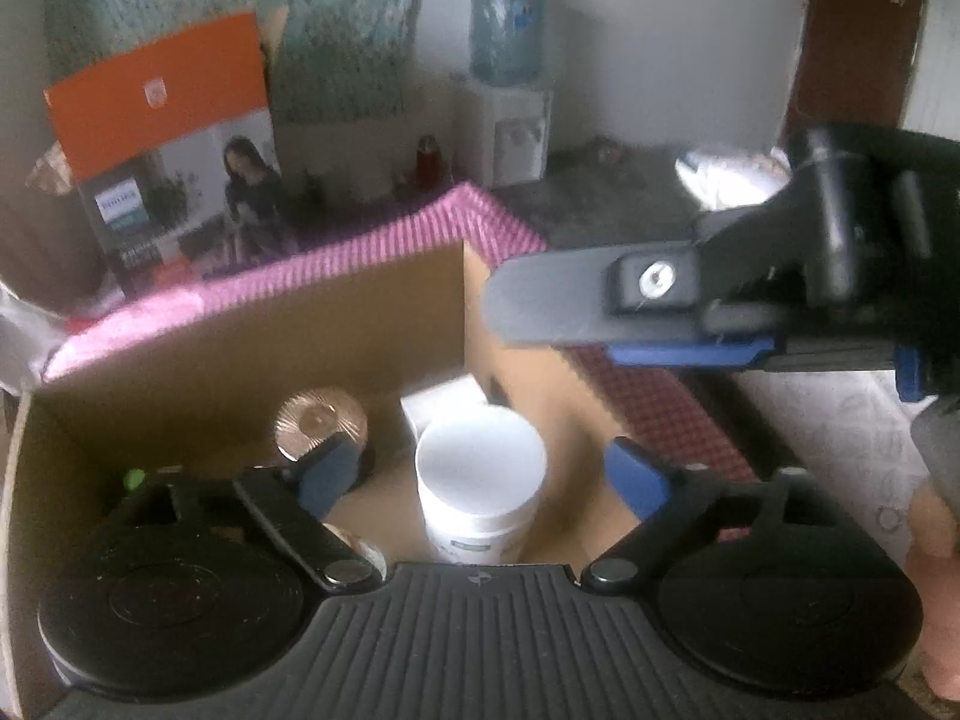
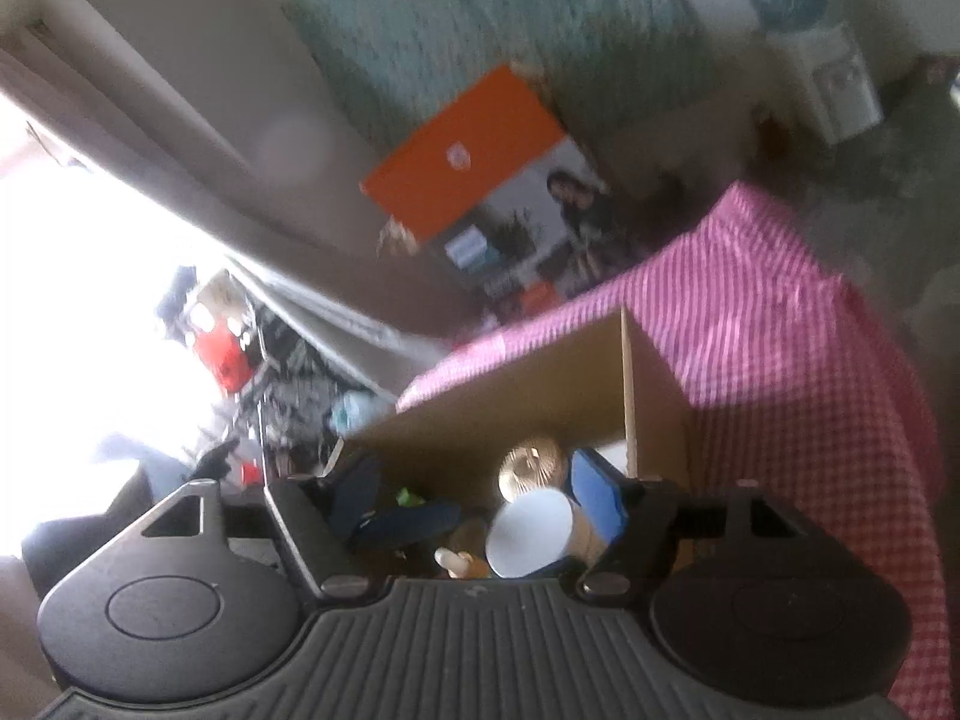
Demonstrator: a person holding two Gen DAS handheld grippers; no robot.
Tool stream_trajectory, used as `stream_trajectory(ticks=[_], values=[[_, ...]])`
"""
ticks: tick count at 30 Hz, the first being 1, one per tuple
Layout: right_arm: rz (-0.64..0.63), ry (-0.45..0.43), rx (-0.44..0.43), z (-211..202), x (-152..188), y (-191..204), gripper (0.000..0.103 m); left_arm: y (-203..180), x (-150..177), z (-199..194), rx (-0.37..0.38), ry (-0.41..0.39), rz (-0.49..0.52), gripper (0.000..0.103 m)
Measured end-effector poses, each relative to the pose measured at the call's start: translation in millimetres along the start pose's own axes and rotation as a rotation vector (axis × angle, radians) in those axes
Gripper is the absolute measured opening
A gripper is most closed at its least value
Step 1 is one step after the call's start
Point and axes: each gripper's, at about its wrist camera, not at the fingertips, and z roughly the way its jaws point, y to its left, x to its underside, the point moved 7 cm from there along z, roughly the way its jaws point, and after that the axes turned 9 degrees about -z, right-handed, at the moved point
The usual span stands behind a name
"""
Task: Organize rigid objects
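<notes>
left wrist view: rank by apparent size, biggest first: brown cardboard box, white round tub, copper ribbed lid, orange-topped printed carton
1. Brown cardboard box, by far the largest.
2. Orange-topped printed carton, though it stands farther back, so its true size is unsure.
3. White round tub, inside the box between the open left gripper fingers.
4. Copper ribbed lid, smallest.

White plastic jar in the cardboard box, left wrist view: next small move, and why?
Probably lift the left gripper straight up out of the brown cardboard box. Its blue fingers stand wide apart, clear of the white plastic jar, which sits upright in the box beside the copper-coloured ribbed lid. The jar looks placed, so the hand is free for the next item.
</notes>
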Motion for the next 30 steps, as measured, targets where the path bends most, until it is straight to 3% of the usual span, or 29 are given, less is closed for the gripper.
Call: stream_trajectory(ticks=[8,16,24,30], values=[[-0.060,-0.165,0.021,-62,-11,39,0.102,8,-2,-94,0.032,-0.185,-0.007,0.103],[-0.225,-0.246,0.173,-103,-4,87,0.103,41,22,-140,-0.060,-0.228,-0.049,0.103],[-0.338,-0.213,0.365,-96,25,109,0.103,83,43,-152,-0.164,-0.229,-0.153,0.103],[-0.371,-0.059,0.438,-56,67,110,0.103,101,58,-140,-0.230,-0.190,-0.223,0.103]])
